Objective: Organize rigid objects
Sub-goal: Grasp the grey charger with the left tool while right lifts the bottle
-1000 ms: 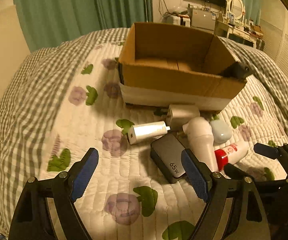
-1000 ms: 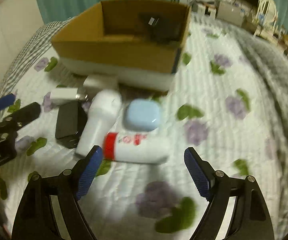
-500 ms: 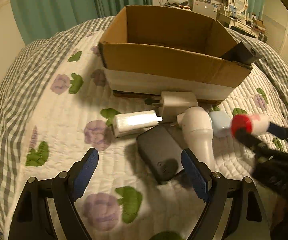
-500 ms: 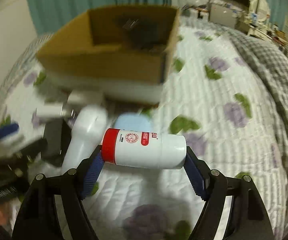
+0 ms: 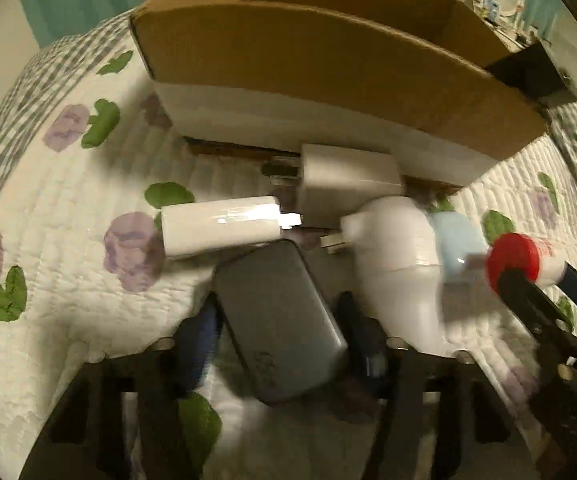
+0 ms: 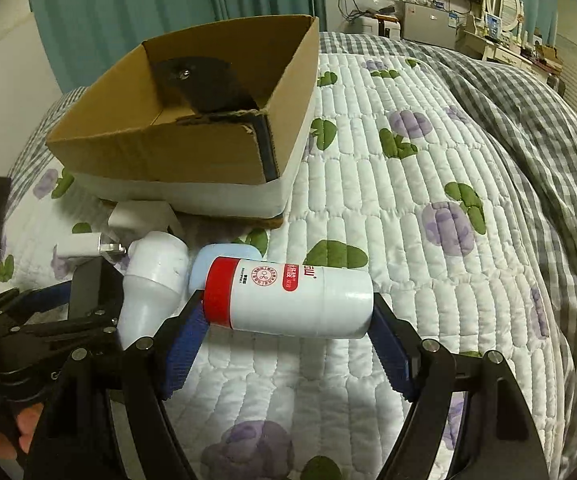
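My right gripper is shut on a white bottle with a red cap, held sideways above the quilt; it also shows in the left wrist view. My left gripper has its blue pads on both sides of a black power brick; the view is blurred and I cannot tell whether the pads press it. Behind lie a white charger, a white plug adapter, a white hair-dryer-shaped device and a pale blue case. An open cardboard box stands beyond them.
A black object leans inside the box against its far wall. The floral quilt spreads to the right, with a grey checked blanket beyond. Teal curtains and furniture stand at the back.
My right gripper closed on the red-capped bottle and lifted it off the quilt. My left gripper moved forward and down around the black power brick.
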